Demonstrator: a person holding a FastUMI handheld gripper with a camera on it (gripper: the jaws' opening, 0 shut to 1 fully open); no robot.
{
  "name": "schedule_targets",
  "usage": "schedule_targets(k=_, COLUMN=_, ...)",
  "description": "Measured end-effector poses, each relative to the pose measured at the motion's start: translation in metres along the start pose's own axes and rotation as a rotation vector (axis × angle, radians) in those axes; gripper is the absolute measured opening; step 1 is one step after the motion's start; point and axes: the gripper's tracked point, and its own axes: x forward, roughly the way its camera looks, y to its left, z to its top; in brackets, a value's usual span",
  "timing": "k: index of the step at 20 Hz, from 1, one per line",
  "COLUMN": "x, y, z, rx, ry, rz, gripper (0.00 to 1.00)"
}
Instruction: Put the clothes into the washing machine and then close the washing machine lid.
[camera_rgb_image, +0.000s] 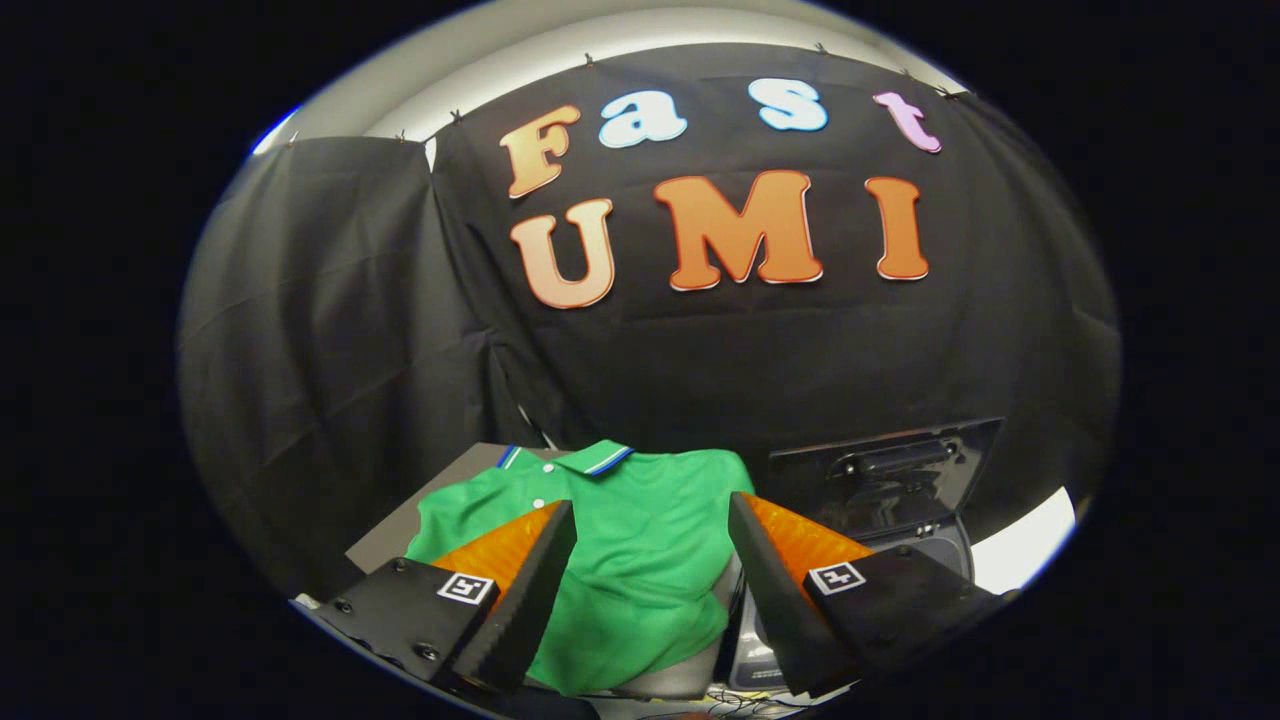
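A green polo shirt (640, 540) with a blue-and-white striped collar lies spread on a grey tabletop (385, 535), just ahead of and between my fingers. My gripper (652, 525) is open above it, its fingers wide apart with nothing held. To the right of the shirt stands a small dark washing machine (920, 545) with its lid (885, 470) raised upright behind the opening. The right finger hides part of the machine's front.
Black cloth walls close in the booth behind and to the left of the table. A white surface (1025, 550) shows to the right of the washing machine. Some cables (745, 700) lie near the table's front edge below the fingers.
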Motion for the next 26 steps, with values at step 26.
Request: schedule_targets(k=26, x=0.052, y=0.070, z=-0.096, rx=-0.172, ry=0.212, rz=0.034, gripper=1.00)
